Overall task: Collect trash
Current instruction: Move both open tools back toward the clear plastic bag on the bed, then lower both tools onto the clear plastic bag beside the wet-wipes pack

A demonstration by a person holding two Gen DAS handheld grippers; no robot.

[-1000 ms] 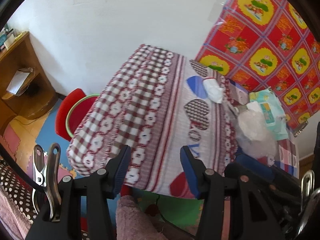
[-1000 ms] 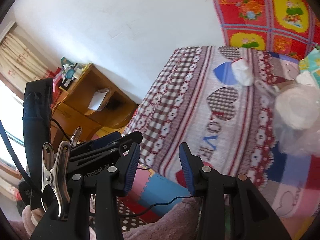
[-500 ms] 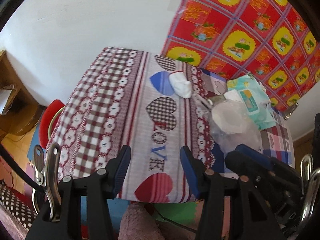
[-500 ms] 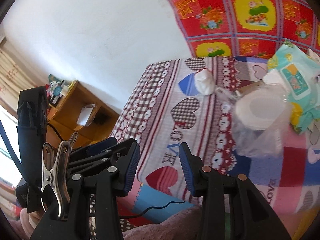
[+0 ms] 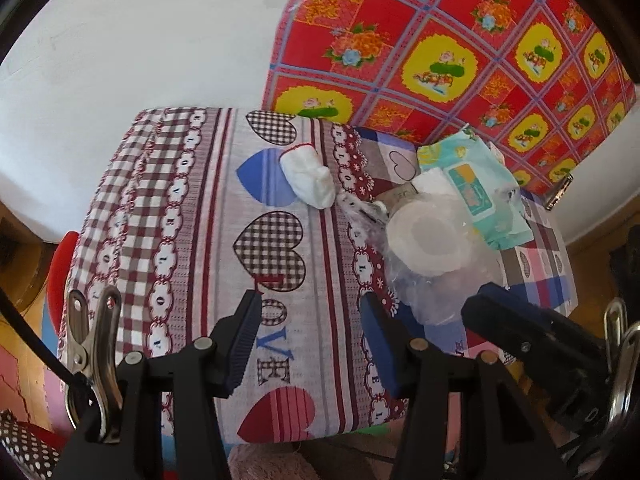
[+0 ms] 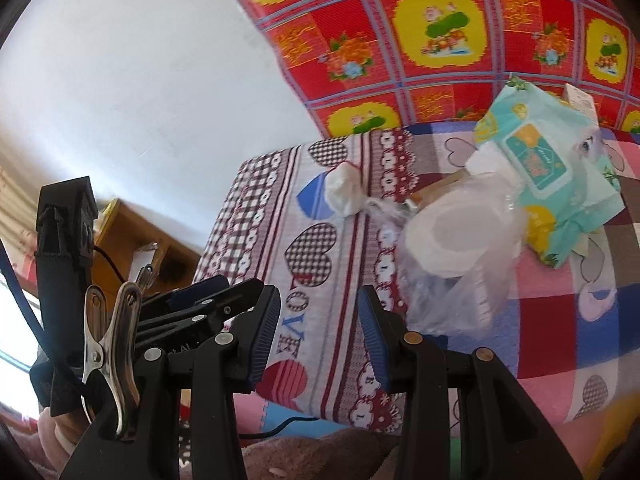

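A crumpled white tissue wad point(image 5: 307, 178) point(image 6: 345, 194) lies on the blue heart of a table cloth point(image 5: 192, 240) point(image 6: 320, 280). To its right sits a clear plastic bag point(image 5: 430, 256) point(image 6: 452, 256) holding a white roll, with a teal wipes packet point(image 5: 476, 186) point(image 6: 548, 176) behind it. My left gripper point(image 5: 310, 338) hangs open above the cloth's near edge over the word LOVE, nothing between its blue pads. My right gripper point(image 6: 318, 336) is open too, empty, just left of the bag.
A red and yellow patterned cloth point(image 5: 460, 52) hangs on the wall behind the table. A wooden shelf unit point(image 6: 136, 248) stands at the left, a red stool point(image 5: 58, 264) beside the table. The other gripper's black body point(image 5: 532, 344) shows at lower right.
Both views have swung right along the table: the bag, tissue and wipes packet now sit nearer the centre and look larger. The jaws of both grippers have kept the same gap.
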